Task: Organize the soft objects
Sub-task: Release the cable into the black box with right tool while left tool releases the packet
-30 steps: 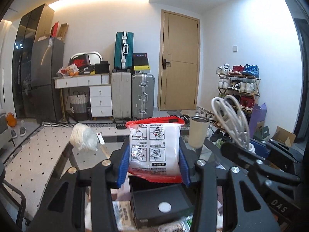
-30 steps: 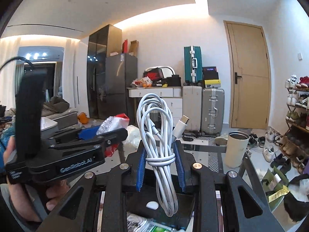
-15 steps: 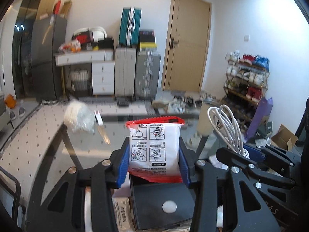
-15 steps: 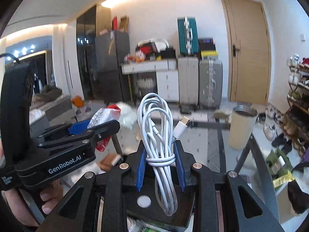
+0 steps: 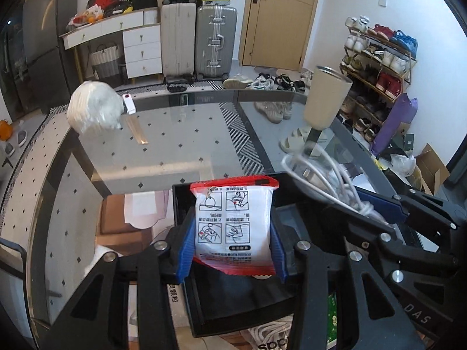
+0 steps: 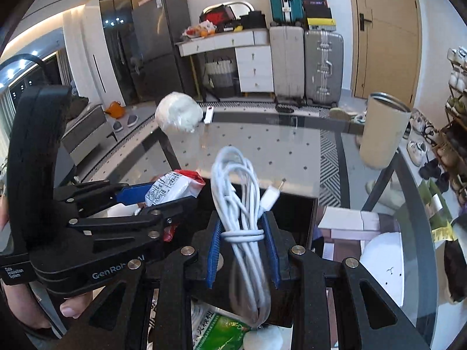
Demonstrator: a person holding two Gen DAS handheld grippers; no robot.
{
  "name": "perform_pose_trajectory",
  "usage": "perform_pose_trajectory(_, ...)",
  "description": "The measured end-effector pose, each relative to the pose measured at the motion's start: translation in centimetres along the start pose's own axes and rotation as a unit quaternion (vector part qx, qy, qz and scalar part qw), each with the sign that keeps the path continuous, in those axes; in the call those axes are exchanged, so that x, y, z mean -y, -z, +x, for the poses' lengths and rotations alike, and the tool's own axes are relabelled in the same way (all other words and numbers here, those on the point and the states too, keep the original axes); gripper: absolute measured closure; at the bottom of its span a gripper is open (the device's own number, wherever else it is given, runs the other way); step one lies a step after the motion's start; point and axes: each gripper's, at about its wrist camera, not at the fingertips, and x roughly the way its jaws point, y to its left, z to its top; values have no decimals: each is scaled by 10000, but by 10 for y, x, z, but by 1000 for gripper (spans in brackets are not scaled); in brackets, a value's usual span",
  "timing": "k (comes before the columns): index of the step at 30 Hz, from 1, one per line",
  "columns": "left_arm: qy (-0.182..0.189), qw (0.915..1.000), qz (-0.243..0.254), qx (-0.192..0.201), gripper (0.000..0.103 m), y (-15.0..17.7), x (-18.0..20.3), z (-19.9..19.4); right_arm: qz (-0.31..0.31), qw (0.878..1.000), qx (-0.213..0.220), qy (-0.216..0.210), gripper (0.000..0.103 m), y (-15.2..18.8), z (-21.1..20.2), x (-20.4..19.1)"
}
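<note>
Our left tool (image 5: pixel 232 242) is closed on a white sachet with red edges (image 5: pixel 233 227), its blue pads pressing the packet's two sides so that it stands upright between them. Our right tool (image 6: pixel 242 250) is clamped narrowly on a coiled white cable (image 6: pixel 236 192); the bundle's wrapped waist sits between the pads, its loops rise above them, and its plug sticks out to the right. Both tools hang side by side over the near edge of the glass desk (image 5: pixel 181 145), above a black tray (image 5: pixel 233 300) that lies under the glass. Farther off on the desk we see a white plastic bag (image 5: pixel 95 110) and a beige tumbler (image 5: pixel 327 96), well apart from both tools.
</note>
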Motion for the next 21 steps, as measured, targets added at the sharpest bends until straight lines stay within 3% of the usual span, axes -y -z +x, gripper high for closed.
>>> perform_pose_trajectory(8,-72,9997,148,-154,58,1,4,2,19,9999,-71,-84,75,3,4,-2)
perform_pose_trajectory(12,-85,9998,192,-74,40,-1,5,-4,94,9998,-58,-143,75,5,-3,-2)
perform_pose_trajectory(18,-65,9998,139,80,40,-1,1,-35,53,9998,-18,-216,75,10,-22,-2)
perform_pose_trajectory(20,29,9998,137,116,38,4,0,-48,65,9996,96,-264,73,13,-39,1)
perform_pose_trajectory(21,70,9997,182,137,32,9,2,-57,65,9996,132,-247,72,15,-46,2)
